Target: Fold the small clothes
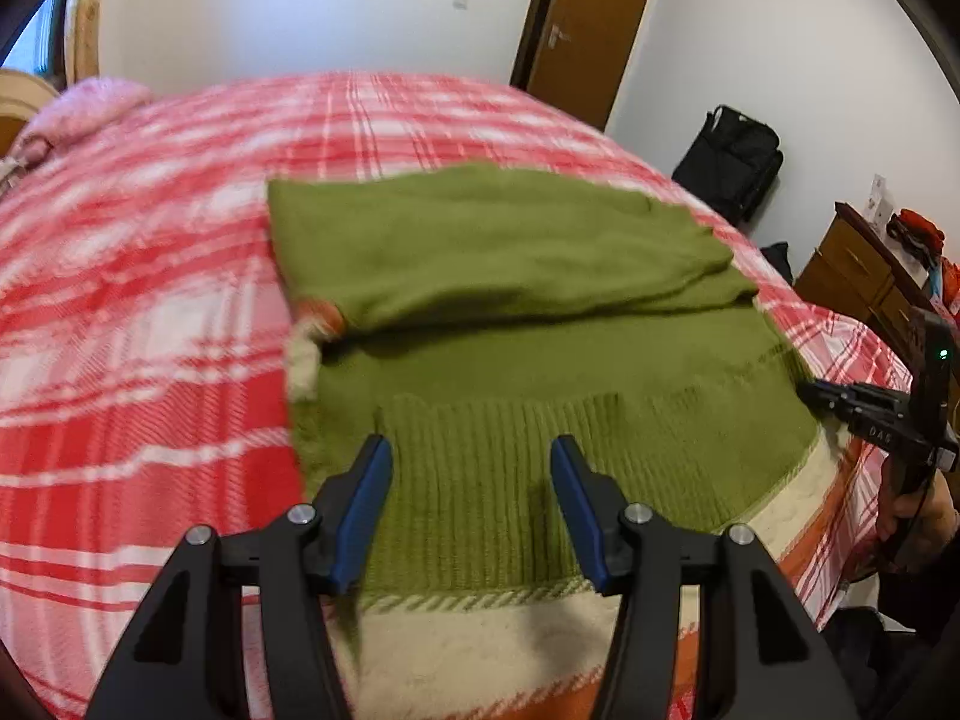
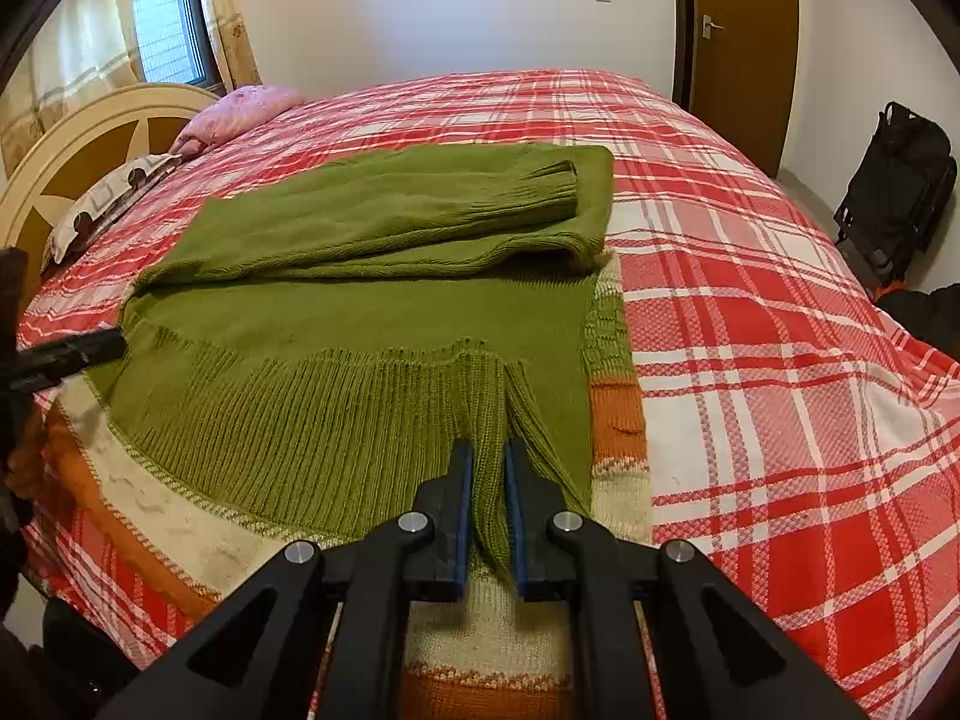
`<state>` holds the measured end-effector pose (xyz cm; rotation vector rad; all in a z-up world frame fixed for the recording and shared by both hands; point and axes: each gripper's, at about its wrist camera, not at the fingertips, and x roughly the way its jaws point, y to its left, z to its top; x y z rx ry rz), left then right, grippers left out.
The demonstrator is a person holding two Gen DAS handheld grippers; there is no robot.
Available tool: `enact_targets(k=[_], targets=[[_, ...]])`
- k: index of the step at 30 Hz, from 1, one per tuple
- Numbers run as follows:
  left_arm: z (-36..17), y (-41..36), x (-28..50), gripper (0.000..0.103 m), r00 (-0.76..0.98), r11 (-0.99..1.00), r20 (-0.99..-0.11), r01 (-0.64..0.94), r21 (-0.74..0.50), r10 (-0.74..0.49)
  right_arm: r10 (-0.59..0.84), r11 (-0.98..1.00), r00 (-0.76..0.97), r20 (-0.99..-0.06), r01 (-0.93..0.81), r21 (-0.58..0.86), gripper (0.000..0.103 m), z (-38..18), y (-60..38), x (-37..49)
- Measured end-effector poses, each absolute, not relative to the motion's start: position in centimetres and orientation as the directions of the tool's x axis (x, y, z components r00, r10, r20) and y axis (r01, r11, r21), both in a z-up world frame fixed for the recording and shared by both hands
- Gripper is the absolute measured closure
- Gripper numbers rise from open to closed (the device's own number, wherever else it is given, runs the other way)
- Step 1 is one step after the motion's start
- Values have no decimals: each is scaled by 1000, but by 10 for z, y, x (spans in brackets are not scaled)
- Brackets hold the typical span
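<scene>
Bed (image 2: 750, 312) fills both views, covered with a red-and-white plaid blanket (image 1: 150, 312). Cream and brown headboard (image 2: 90, 144) at the far left of the right wrist view, with a pink pillow (image 2: 240, 108) beside it. Brown door (image 2: 744, 48) in the white wall beyond the bed; black bag (image 2: 894, 192) on the floor near it.

Green sweater (image 2: 336, 324) lies on the blanket near the bed's front edge, on top of a cream-and-orange knit (image 2: 618, 420) that shows around its lower and right borders. The sweater's upper part is folded over, so a thick green layer with a ribbed cuff (image 2: 552, 192) lies across the far half. The ribbed hem (image 1: 480, 480) faces the cameras.

Right gripper (image 2: 489, 462): fingers clenched on a pinched ridge of the hem near the sweater's right edge; green rib fabric stands up between the blue pads (image 2: 463, 510). In the left wrist view this gripper appears at the far right, at the sweater's edge.

Left gripper (image 1: 471, 462): fingers released, spread wide above the hem, nothing between the blue pads (image 1: 366, 510). Contact with the fabric cannot be told. Left wrist view is slightly motion-blurred.
</scene>
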<state>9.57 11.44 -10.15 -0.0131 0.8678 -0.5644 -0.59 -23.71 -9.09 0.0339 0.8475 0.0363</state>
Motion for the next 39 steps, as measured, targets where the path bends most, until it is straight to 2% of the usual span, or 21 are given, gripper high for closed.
enact_targets(k=[9, 15, 18, 19, 20, 24, 29, 34, 36, 37, 38, 39], targets=[[-101, 124, 79, 46, 444, 810, -720, 514, -283, -534, 69, 997, 663, -746, -25, 70, 93, -91, -241, -5], [-103, 132, 94, 44, 449, 827, -715, 450, -337, -536, 73, 996, 663, -745, -16, 84, 92, -92, -242, -5], [-103, 124, 94, 44, 443, 827, -727, 466, -314, -525, 77, 996, 664, -744, -13, 91, 92, -92, -244, -5], [-104, 122, 94, 39, 441, 827, -731, 471, -306, -521, 79, 995, 665, -742, -11, 97, 92, -92, -244, -5], [-103, 120, 94, 38, 442, 828, -736, 480, -290, -513, 81, 995, 665, -742, -10, 99, 92, -93, -245, -5], [-106, 108, 108, 38, 447, 857, -790, 483, -180, -419, 83, 995, 662, -745, -10, 101, 92, -92, -245, -4], [-108, 109, 109, 38, 433, 859, -798, 475, -194, -419, 87, 994, 663, -743, -6, 110, 92, -93, -247, -4], [-107, 121, 93, 41, 411, 834, -773, 484, -264, -483, 88, 994, 665, -742, -8, 112, 92, -93, -246, -4], [-106, 124, 96, 46, 403, 834, -768, 466, -296, -497, 87, 994, 665, -742, -5, 112, 92, -92, -245, -4], [-106, 126, 101, 57, 399, 838, -767, 442, -318, -502, 82, 994, 665, -742, -4, 107, 92, -92, -245, -5], [-106, 128, 105, 72, 399, 843, -766, 420, -335, -503, 77, 995, 666, -742, -3, 101, 92, -92, -244, -5], [-106, 131, 107, 79, 400, 850, -766, 393, -352, -502, 69, 996, 667, -742, -5, 88, 92, -91, -241, -6]])
